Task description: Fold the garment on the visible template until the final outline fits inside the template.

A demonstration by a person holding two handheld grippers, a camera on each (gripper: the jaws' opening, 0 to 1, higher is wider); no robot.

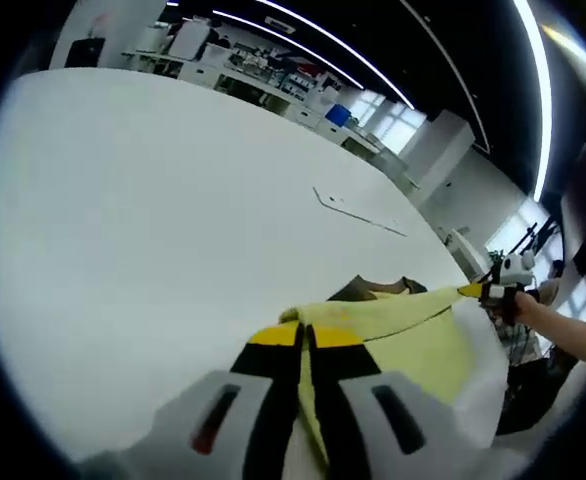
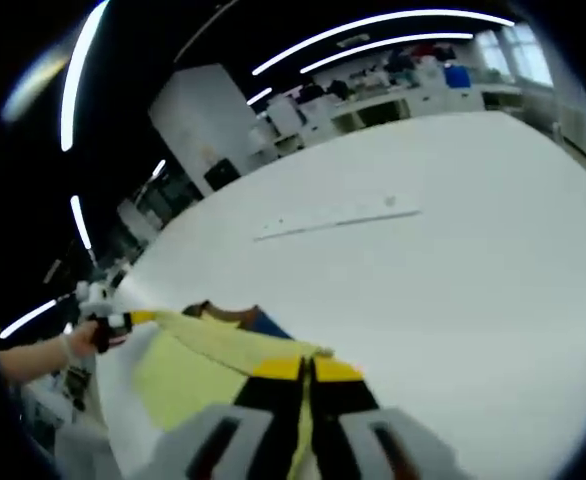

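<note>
A pale yellow garment (image 1: 403, 335) with a dark collar hangs stretched between my two grippers above the white table (image 1: 153, 220). My left gripper (image 1: 306, 340) is shut on one edge of the garment, yellow-tipped jaws pressed together. In the left gripper view the right gripper (image 1: 493, 292) holds the far corner, a hand behind it. In the right gripper view my right gripper (image 2: 308, 372) is shut on the yellow garment (image 2: 198, 365), and the left gripper (image 2: 113, 320) pinches the other end. The thin template outline (image 1: 358, 213) lies on the table beyond, also seen as the template line (image 2: 333, 222).
The white table (image 2: 473, 260) spreads wide beyond the garment. Desks, shelves and a blue bin (image 1: 338, 114) stand at the room's far side. A person's arm (image 1: 568, 330) reaches in at the table's edge.
</note>
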